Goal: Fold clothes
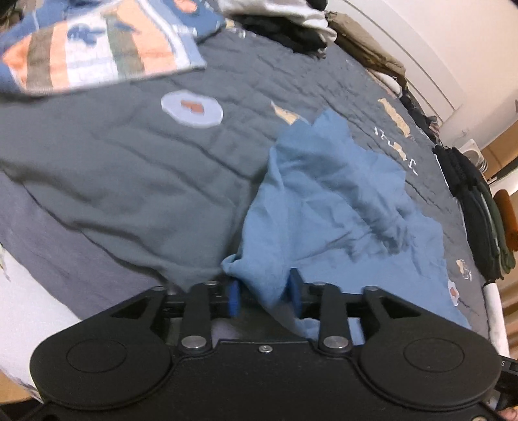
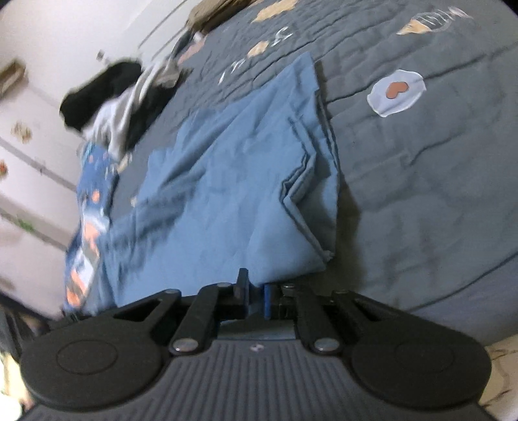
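Note:
A light blue garment [image 1: 327, 207] lies crumpled on the dark grey quilt [image 1: 129, 168]. In the left wrist view my left gripper [image 1: 264, 293] stands open at the garment's near edge. A fold of the blue cloth sits loosely between its blue pads [image 1: 233, 298], which do not squeeze it. In the right wrist view the same garment [image 2: 233, 181] lies partly folded, with layered hems along its right side. My right gripper [image 2: 255, 296] is shut on the garment's near corner, with cloth pinched between its narrow jaws.
A striped, patterned blanket [image 1: 97, 48] lies at the far left of the bed. Piles of dark and white clothes [image 1: 291, 29] sit at the far edge, and dark folded garments [image 1: 476, 207] line the right edge. A white wall [image 2: 32, 145] borders the bed.

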{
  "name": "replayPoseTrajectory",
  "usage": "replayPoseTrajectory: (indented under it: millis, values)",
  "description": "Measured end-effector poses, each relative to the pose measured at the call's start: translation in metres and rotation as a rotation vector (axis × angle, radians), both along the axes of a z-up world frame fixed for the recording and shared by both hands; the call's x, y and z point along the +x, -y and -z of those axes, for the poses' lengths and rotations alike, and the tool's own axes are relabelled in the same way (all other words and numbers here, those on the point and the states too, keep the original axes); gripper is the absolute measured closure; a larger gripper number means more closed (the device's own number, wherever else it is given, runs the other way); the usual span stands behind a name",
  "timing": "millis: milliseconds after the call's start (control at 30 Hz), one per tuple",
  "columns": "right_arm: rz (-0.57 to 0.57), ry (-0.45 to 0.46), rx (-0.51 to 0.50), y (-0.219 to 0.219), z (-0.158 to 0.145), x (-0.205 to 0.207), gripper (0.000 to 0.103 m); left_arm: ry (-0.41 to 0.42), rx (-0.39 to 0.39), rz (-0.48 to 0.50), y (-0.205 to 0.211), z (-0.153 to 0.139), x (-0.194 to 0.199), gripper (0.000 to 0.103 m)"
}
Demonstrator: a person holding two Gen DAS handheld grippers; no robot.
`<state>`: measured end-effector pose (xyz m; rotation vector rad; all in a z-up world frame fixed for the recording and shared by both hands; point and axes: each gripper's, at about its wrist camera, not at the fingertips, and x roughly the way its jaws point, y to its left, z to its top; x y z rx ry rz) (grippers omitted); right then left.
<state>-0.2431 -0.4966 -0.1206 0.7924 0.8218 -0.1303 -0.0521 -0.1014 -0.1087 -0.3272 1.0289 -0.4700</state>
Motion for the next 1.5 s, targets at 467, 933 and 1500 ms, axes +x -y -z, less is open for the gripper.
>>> replayPoseTrajectory:
  millis: [467, 933, 1500]
  values:
    - [0.064, 0.04, -0.177, 0.035, -0.05, -0.017, 0.075, 0.145, 0.009, 0.062, -0.004, -0.044, 0.009, 0.064]
    - [0.073, 0.066, -0.258, 0.078, -0.057, 0.097, 0.068, 0.254, 0.062, 0.17, 0.059, -0.054, 0.053, 0.062]
    - [0.107, 0.052, -0.266, 0.098, -0.034, 0.155, 0.066, 0.301, 0.18, 0.28, 0.155, -0.034, 0.173, 0.055]
